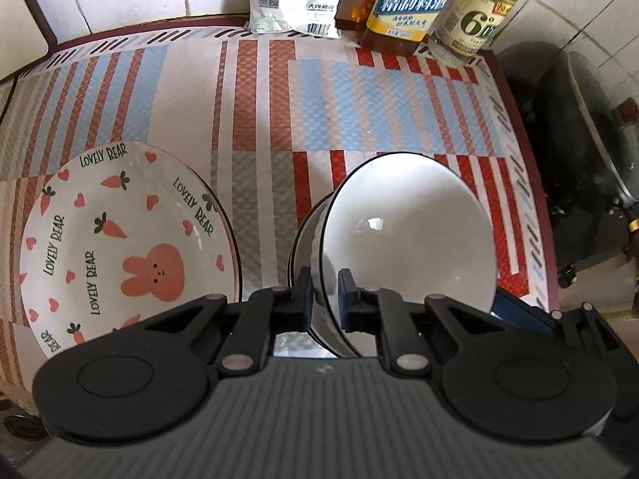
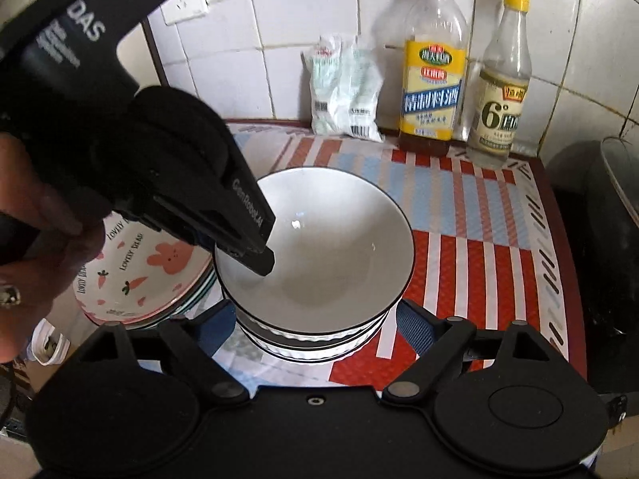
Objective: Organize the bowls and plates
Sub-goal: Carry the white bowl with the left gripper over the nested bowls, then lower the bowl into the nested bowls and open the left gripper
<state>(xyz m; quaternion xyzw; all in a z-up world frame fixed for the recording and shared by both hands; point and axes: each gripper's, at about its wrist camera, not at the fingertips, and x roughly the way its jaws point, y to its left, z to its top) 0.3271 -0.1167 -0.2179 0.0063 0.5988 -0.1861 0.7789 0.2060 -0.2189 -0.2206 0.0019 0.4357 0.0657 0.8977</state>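
Observation:
A white bowl with a black rim (image 1: pixel 411 255) (image 2: pixel 319 247) sits on top of a stack of white bowls (image 2: pixel 315 339). My left gripper (image 1: pixel 324 299) (image 2: pixel 259 255) is shut on the top bowl's near-left rim, one finger inside and one outside. My right gripper (image 2: pixel 315 327) is open, its blue-padded fingers (image 2: pixel 415 327) on either side of the bowl stack, not touching. A rabbit-and-carrot "Lovely Bear" plate (image 1: pixel 120 247) (image 2: pixel 147 275) tops a plate stack to the left of the bowls.
A striped red, blue and white mat (image 1: pixel 279 111) covers the counter. At the tiled back wall stand a white packet (image 2: pixel 347 92), a yellow-labelled bottle (image 2: pixel 433 80) and a clear vinegar bottle (image 2: pixel 499 92). A dark pot (image 2: pixel 615 239) sits off the right edge.

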